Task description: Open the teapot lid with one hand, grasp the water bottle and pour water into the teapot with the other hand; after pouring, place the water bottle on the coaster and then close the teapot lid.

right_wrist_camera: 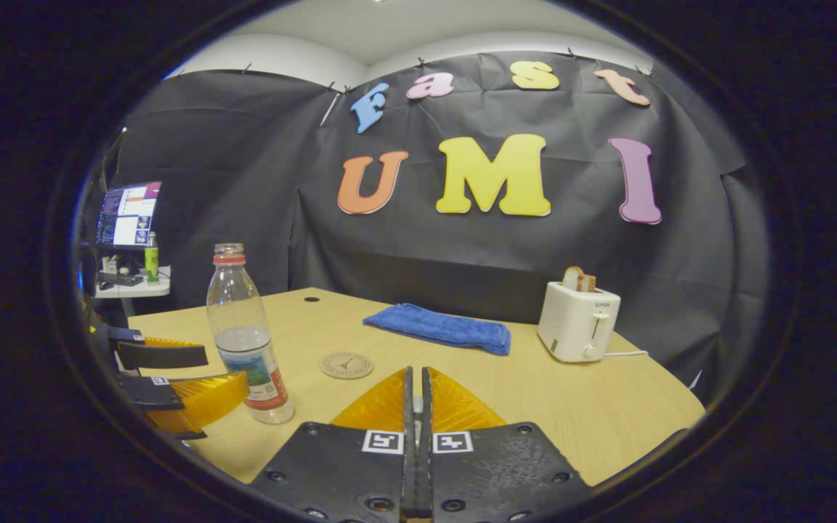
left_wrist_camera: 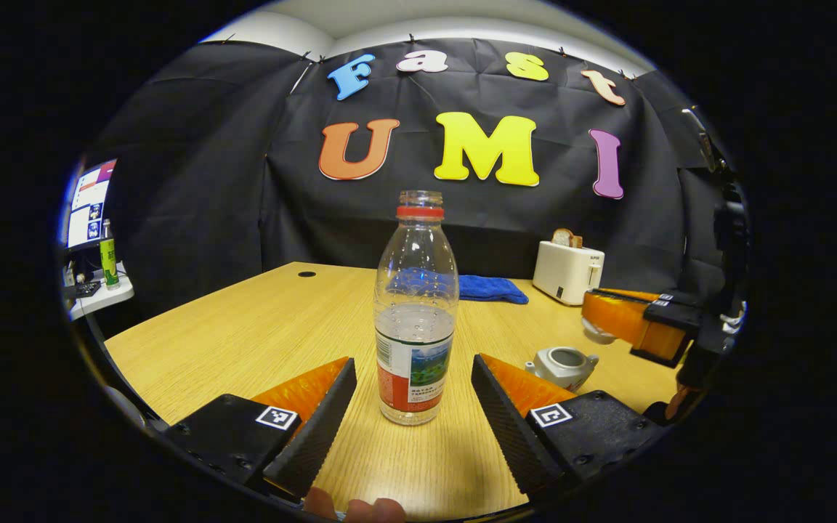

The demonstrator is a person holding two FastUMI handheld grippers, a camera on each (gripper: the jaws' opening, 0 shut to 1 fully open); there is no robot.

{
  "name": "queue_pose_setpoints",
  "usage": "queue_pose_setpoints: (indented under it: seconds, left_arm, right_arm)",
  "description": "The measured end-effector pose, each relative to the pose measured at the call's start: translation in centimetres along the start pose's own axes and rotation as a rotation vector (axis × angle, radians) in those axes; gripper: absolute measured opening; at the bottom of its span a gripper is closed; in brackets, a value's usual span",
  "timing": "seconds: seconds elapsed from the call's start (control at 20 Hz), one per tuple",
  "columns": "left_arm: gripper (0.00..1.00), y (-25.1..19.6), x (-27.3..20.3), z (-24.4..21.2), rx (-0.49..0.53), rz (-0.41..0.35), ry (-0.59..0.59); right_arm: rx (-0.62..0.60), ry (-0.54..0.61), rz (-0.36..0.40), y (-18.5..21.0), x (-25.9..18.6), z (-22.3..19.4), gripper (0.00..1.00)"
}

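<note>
A clear water bottle point(left_wrist_camera: 415, 319) with no cap and a red neck ring stands upright on the wooden table point(left_wrist_camera: 244, 334), about a third full. My left gripper point(left_wrist_camera: 413, 362) is open, one finger on each side of the bottle's lower part, with gaps to both. The white teapot point(left_wrist_camera: 562, 365) sits to the right with its top open. Above it my right gripper point(left_wrist_camera: 593, 319) is shut on the teapot lid point(left_wrist_camera: 597, 333), held in the air. In the right gripper view that gripper point(right_wrist_camera: 416, 372) is shut, and the bottle point(right_wrist_camera: 248, 341) stands at the left by the left gripper point(right_wrist_camera: 226, 370). The round coaster point(right_wrist_camera: 346, 365) lies beyond.
A folded blue towel point(right_wrist_camera: 439, 328) lies at the back of the table. A white toaster point(right_wrist_camera: 580, 321) with bread stands at the back right. A side shelf with a monitor point(right_wrist_camera: 126, 214) and a green bottle is off the table's left edge.
</note>
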State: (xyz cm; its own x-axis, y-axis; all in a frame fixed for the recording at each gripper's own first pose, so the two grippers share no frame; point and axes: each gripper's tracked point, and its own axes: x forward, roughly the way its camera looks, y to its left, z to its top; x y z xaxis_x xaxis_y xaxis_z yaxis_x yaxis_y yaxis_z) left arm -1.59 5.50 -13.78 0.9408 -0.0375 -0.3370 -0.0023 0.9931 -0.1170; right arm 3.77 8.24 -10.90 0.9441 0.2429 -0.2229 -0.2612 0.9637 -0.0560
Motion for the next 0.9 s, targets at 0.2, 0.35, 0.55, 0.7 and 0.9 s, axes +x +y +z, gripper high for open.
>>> queue_pose_setpoints:
  seconds: [0.2, 0.35, 0.55, 0.7, 0.9]
  left_arm:
    - [1.0, 0.7, 1.8, -0.6, -0.024, 0.022, 0.014]
    - [0.99, 0.4, 2.3, -0.1, -0.036, 0.017, 0.005]
    - [0.98, -0.1, 2.7, 0.7, -0.015, -0.007, -0.005]
    - [0.88, -0.3, 3.0, 1.6, 0.025, -0.007, -0.026]
    - [0.77, -0.3, 3.0, 2.9, 0.132, 0.01, -0.036]
  right_arm:
    - [-0.026, -0.012, -0.028, -1.8, -1.4, 0.2, 0.0]
    - [-0.016, -0.003, -0.037, -3.0, -2.1, -0.3, 0.0]
    - [-0.001, 0.014, -0.035, -3.9, -2.4, -1.0, 0.0]
    - [0.008, 0.012, -0.034, -4.6, -2.6, -1.0, 0.0]
    - [0.021, 0.002, -0.037, -5.8, -3.2, -0.8, 0.0]
